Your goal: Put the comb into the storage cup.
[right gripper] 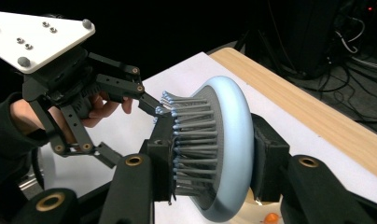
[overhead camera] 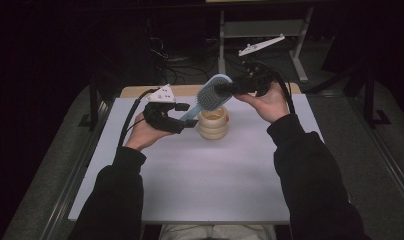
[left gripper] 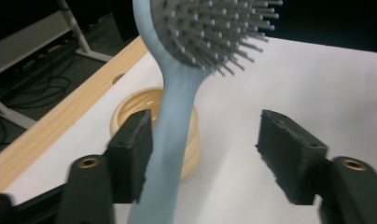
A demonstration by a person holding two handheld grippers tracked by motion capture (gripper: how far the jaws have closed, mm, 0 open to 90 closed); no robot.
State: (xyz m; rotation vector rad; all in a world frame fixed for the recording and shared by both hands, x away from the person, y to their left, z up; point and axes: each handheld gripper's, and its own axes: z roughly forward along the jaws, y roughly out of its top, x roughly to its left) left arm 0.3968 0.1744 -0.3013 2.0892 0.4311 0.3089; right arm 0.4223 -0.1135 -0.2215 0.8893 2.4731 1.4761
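The right tool (right gripper: pixel 210 154) pinches the bristled head of the pale blue plastic hairbrush (overhead camera: pixel 208 96), holding it in the air above the cream ribbed round container (overhead camera: pixel 213 123) on the white surface (overhead camera: pixel 205 175). The left tool (left gripper: pixel 203 144) stands spread, the brush handle touching one pad only. The handover looks done; what seems left is setting the brush down, perhaps into the container.

The room is dark. A white surface (overhead camera: pixel 200 175) with a wooden edge (overhead camera: pixel 140 91) stands on grey floor (overhead camera: pixel 55 165). Behind it, cables (overhead camera: pixel 180 67) lie near a grey frame (overhead camera: pixel 262 30).
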